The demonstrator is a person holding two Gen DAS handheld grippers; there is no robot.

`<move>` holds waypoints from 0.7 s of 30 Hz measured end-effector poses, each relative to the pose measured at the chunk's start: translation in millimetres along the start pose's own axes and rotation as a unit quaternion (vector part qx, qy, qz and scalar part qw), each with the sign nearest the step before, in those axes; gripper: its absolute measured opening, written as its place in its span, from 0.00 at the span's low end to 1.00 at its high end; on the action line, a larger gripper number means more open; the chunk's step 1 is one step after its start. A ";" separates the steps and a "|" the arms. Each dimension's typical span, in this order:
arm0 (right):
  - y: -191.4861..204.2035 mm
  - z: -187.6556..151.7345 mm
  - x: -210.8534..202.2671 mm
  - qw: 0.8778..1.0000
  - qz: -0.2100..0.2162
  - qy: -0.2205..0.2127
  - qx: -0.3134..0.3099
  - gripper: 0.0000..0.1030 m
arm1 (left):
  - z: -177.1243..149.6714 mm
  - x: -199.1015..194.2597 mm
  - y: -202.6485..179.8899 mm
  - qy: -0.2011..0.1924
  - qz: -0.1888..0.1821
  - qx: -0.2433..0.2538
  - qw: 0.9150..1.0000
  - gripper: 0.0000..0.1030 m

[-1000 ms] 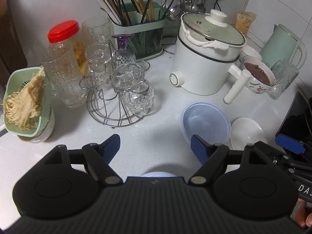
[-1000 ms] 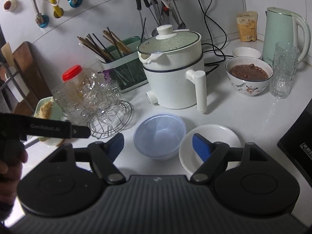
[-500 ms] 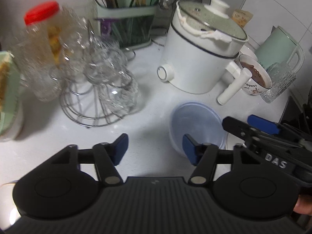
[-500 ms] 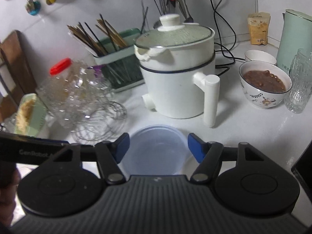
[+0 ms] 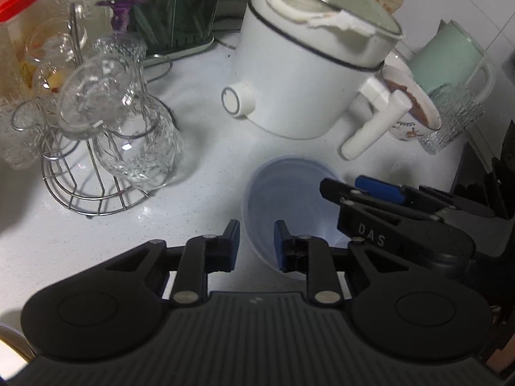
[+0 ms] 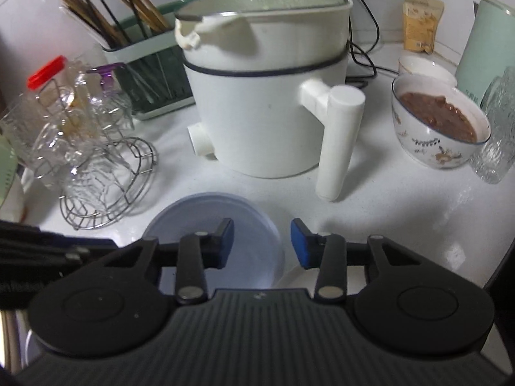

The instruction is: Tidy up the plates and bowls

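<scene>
A translucent blue bowl (image 5: 289, 193) (image 6: 199, 218) stands on the white counter in front of the electric pot. My left gripper (image 5: 256, 241) is closing on the bowl's near-left rim, with the thin wall between its blue pads. My right gripper (image 6: 261, 238) straddles the bowl's right rim, one pad inside and one outside, and its jaws are closing without pressing on it. From the left wrist view the right gripper (image 5: 344, 185) reaches in over the bowl's right side. A white plate (image 6: 293, 278) lies beside the bowl, mostly hidden under the right gripper.
A white electric pot (image 6: 264, 112) with a long handle (image 6: 338, 148) stands just behind the bowl. A wire rack of glasses (image 5: 106, 128) is to the left. A patterned bowl of brown food (image 6: 437, 128), a glass tumbler (image 6: 495, 141) and a green kettle (image 5: 450, 61) are to the right.
Both grippers have come forward and down onto the blue bowl from either side. Both sets of jaws have narrowed, the left far more, down to the bowl's rim.
</scene>
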State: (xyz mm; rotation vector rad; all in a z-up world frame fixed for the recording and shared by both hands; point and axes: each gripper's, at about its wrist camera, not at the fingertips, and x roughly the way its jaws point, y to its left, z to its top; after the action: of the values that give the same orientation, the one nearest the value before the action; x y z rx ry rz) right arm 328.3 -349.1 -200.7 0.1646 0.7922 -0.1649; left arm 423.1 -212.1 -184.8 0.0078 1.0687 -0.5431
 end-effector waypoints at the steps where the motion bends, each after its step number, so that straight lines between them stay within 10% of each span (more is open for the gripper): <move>1: 1.5 0.0 2.3 1.000 -0.002 0.001 -0.003 0.41 | -0.4 3.5 0.6 0.001 0.002 -0.006 1.000 0.25; 21: 8.8 14.7 -35.6 0.998 0.046 -0.004 0.048 0.36 | 10.5 -42.2 25.1 -0.014 -0.047 -0.069 0.996 0.25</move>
State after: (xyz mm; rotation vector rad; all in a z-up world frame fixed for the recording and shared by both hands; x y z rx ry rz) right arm 315.7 -340.5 -164.2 0.2911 0.7677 -0.1170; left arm 427.2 -175.4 -150.7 -0.1709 1.0810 -0.5508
